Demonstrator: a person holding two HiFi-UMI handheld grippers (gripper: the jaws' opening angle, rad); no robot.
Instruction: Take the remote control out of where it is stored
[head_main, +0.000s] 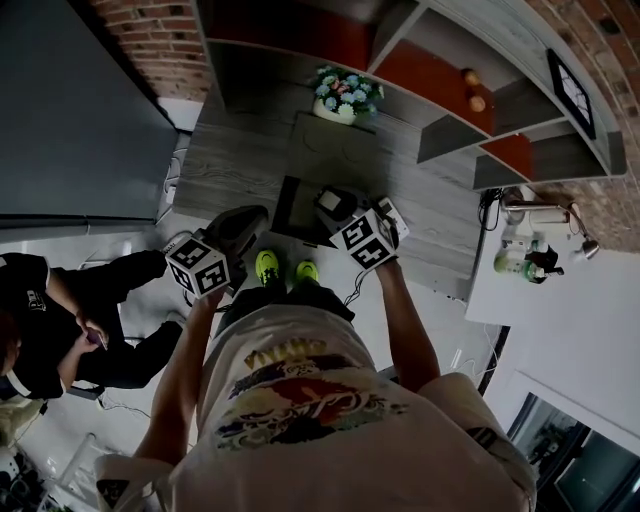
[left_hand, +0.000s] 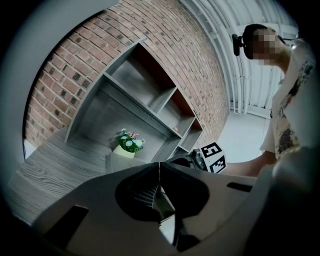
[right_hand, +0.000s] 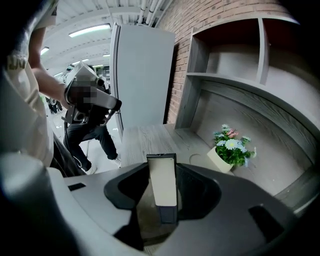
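Remote control (right_hand: 162, 192), cream-faced, was clamped in your right gripper (right_hand: 161, 170); your left gripper (left_hand: 159, 175) was closed on nothing; print on your shirt (head_main: 300, 400) was too blurred to read.

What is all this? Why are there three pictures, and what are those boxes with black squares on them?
A person holds a grabbing tool, called a gripper, in each hand. The boxes with squares are part of those tools. One picture comes from a camera on the person's head, looking down. The other two come from cameras riding on each gripper. The left gripper has its jaws shut on nothing. The right gripper pinches a remote control, held in the air over the grey wooden counter. A pot of flowers stands on that counter, below the shelves. Another person is at the left of the head view.
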